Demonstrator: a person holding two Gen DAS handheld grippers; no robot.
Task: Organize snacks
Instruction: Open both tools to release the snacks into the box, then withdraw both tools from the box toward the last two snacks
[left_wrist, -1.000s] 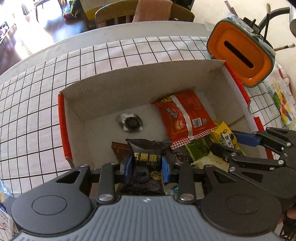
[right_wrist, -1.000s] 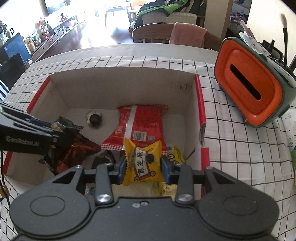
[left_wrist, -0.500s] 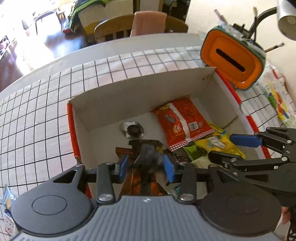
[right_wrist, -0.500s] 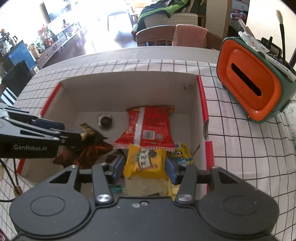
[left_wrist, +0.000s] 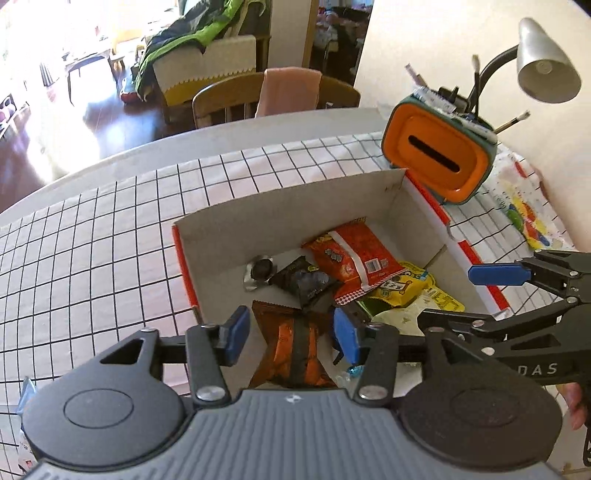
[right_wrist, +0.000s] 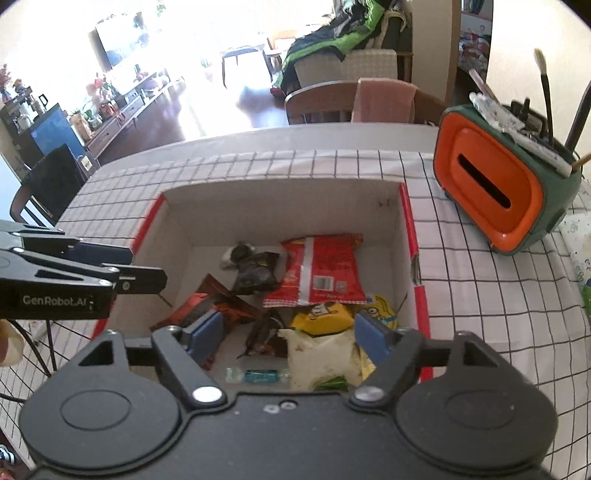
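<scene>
Both grippers hang over the box (right_wrist: 413, 236) at frame centre, jaws opening and gripping nothing: the left gripper (left_wrist: 291, 334) is about half open over the brown packet (left_wrist: 291, 347), the right gripper (right_wrist: 290, 338) wider over the yellow packet (right_wrist: 321, 317). A second ago each pinched a packet, black on the left, yellow on the right; both now lie loose in the box. Judging by the crowding, a careless next dip could snag two packets or catch the red rim.
</scene>
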